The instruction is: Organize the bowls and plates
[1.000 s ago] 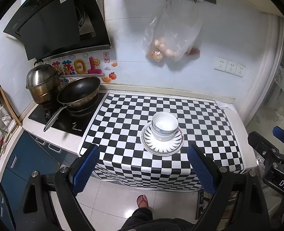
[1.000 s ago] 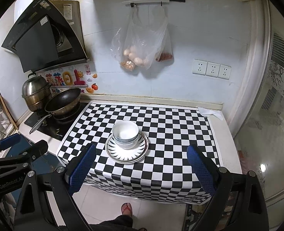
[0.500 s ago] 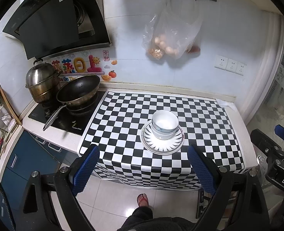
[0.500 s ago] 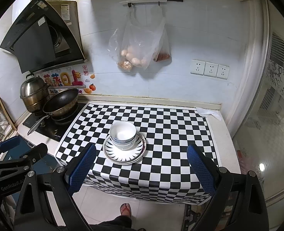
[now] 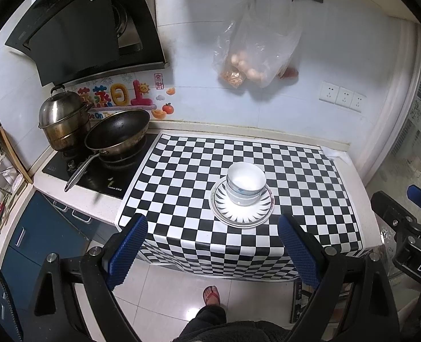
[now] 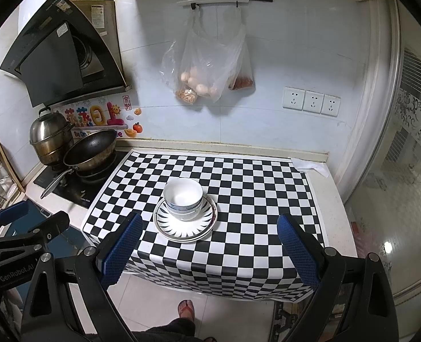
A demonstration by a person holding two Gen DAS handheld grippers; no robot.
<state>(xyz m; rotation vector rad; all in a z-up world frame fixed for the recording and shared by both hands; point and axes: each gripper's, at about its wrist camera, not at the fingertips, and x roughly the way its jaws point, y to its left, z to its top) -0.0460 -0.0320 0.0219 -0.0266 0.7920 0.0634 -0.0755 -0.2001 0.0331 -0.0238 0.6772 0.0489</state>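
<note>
White bowls (image 5: 245, 183) are nested on stacked striped plates (image 5: 253, 217) on the checkered counter cloth (image 5: 296, 176). The stack also shows in the right wrist view, bowls (image 6: 183, 198) on plates (image 6: 187, 228). My left gripper (image 5: 212, 252) is open and empty, held back from the counter's front edge, above the floor. My right gripper (image 6: 209, 249) is open and empty, also back from the counter. Each gripper shows at the edge of the other's view.
A black wok (image 5: 116, 134) and a steel pot (image 5: 62, 119) sit on the hob at the left. A plastic bag of food (image 5: 253, 54) hangs on the wall. Wall sockets (image 6: 311, 101) are at the right. A sandalled foot (image 5: 212, 295) stands on the floor below.
Both grippers have drifted slightly back and up from the counter. The bowls and plates have not moved.
</note>
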